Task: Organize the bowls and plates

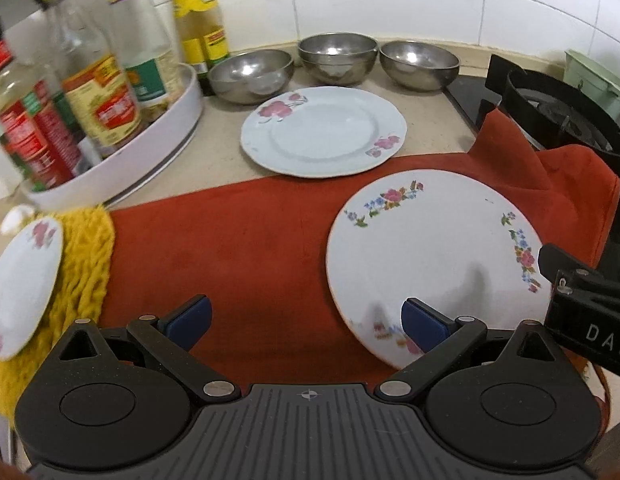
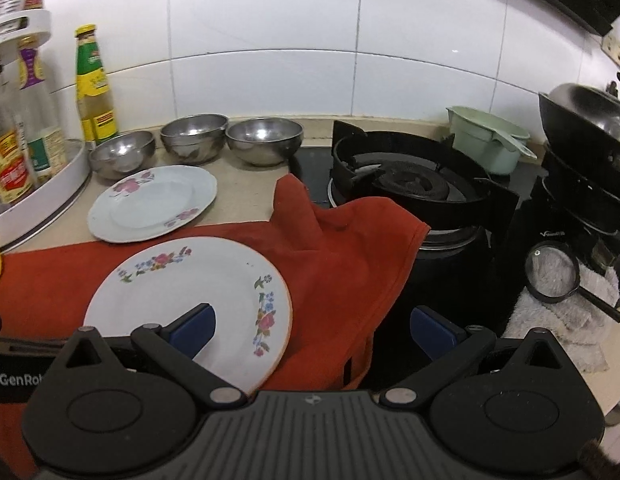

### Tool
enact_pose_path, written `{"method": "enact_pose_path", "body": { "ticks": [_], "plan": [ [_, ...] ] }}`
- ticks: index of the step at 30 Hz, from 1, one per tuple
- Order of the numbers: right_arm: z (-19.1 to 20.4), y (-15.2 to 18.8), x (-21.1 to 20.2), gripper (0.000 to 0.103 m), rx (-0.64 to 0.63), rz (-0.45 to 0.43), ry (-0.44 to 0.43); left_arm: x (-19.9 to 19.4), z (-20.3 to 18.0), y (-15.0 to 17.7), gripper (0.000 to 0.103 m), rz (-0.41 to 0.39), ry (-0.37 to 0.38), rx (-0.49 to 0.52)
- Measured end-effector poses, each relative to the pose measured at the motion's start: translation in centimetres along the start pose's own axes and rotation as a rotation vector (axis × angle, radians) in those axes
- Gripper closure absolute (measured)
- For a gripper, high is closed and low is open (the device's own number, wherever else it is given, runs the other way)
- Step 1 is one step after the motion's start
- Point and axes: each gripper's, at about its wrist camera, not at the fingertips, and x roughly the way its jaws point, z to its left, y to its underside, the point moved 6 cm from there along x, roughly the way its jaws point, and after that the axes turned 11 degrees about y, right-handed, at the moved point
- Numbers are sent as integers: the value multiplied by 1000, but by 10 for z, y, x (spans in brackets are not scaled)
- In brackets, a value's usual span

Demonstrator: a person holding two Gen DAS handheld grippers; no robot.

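Note:
A white plate with coloured flowers (image 1: 434,256) (image 2: 189,292) lies on a red cloth (image 1: 237,240) (image 2: 342,248). A pale blue plate with pink flowers (image 1: 322,132) (image 2: 153,204) lies on the counter behind it. Three steel bowls (image 1: 334,58) (image 2: 193,136) stand in a row by the wall; the middle one looks stacked. A small white plate (image 1: 23,288) lies on a yellow mat at the left. My left gripper (image 1: 305,320) is open above the cloth, its right finger over the flowered plate's near edge. My right gripper (image 2: 314,328) is open, its left finger over that plate.
A white turntable rack (image 1: 121,152) (image 2: 41,196) holds sauce bottles at the left. A black gas stove (image 2: 410,184) (image 1: 550,112) stands at the right, with the cloth draped on it. A green container (image 2: 486,144), a wok (image 2: 586,120) and a magnifying glass (image 2: 554,272) lie beyond.

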Motion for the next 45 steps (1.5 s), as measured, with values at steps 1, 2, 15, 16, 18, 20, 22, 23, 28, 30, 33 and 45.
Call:
{"method": "enact_pose_path", "body": {
  "ticks": [1,2,15,16,18,20,22,23,28,30,33,45],
  "plan": [
    [2,-1,3,3,5,8,2,4,2,-4,1,5,7,11],
    [4,-2,6,3,8,16,5,8,4,-6,1,11,14,23],
    [22,-1,31,8,18,110,-5,42,5,-11,1,75,96,127],
    [22,1,34,12,25,127,-28,44,5,-11,1,79,100,124],
    [21,2,39,15,44,152,-61,45,5,-12,1,74,105,117],
    [21,2,43,18,56,163,-95,46,4,-14,1,72,102,113],
    [22,0,46,24,51,166,-124,47,1,-16,1,74,94,116],
    [23,-1,49,25,46,172,-139,48,0,-18,1,76,91,118],
    [25,-10,56,31,20,176,-211,55,-4,-22,0,77,140,91],
    [24,-13,58,31,20,186,-243,60,-2,-21,0,86,200,43],
    [19,-15,59,32,27,209,-304,62,-3,-21,0,88,226,38],
    [17,-20,42,47,-81,172,-426,68,-7,-28,0,90,269,72]
  ]
}}
